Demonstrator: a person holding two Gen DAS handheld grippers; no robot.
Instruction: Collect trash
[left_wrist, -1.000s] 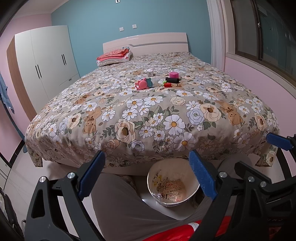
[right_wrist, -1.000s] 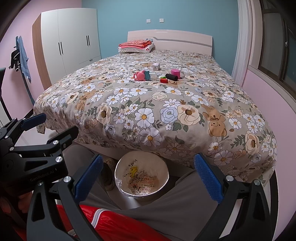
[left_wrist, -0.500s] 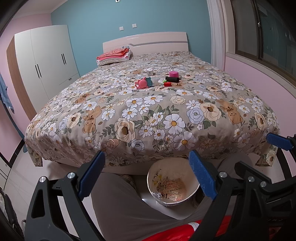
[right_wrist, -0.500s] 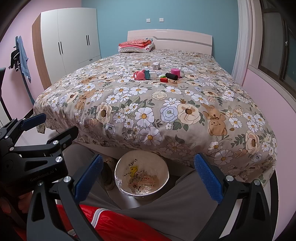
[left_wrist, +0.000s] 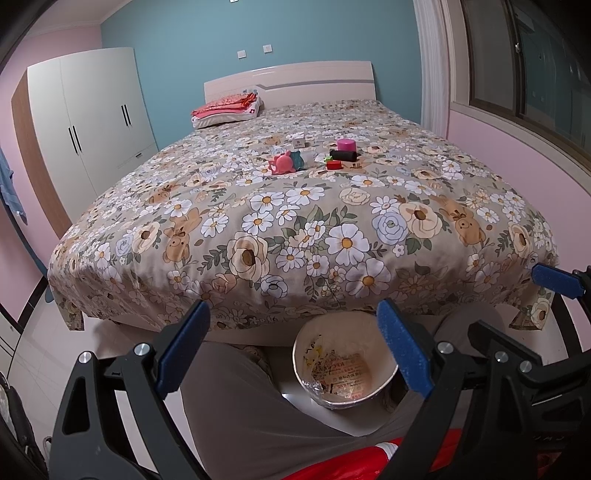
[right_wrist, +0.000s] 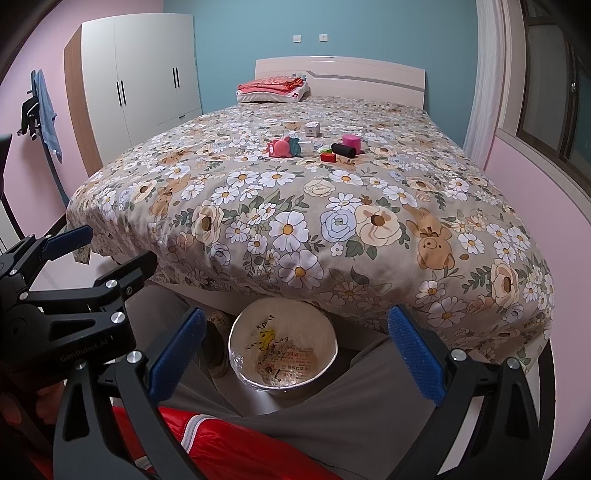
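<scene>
Black-framed left tool (left_wrist: 293, 345) and right tool (right_wrist: 293, 352) carry blue pads (right_wrist: 177, 354), silver screws (left_wrist: 142, 348).

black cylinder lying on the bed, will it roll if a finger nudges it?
Probably. The black cylinder lies on its side, so a sideways nudge could roll it, though the soft bedspread should damp that. It looks small and likely light. The red block just in front may stop it.

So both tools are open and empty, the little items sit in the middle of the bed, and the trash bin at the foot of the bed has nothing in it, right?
Not quite: the trash bin is not empty; the right wrist view shows printed wrappers lying inside it. The rest holds: the left tool and right tool are open and empty, and the little items sit mid-bed.
</scene>
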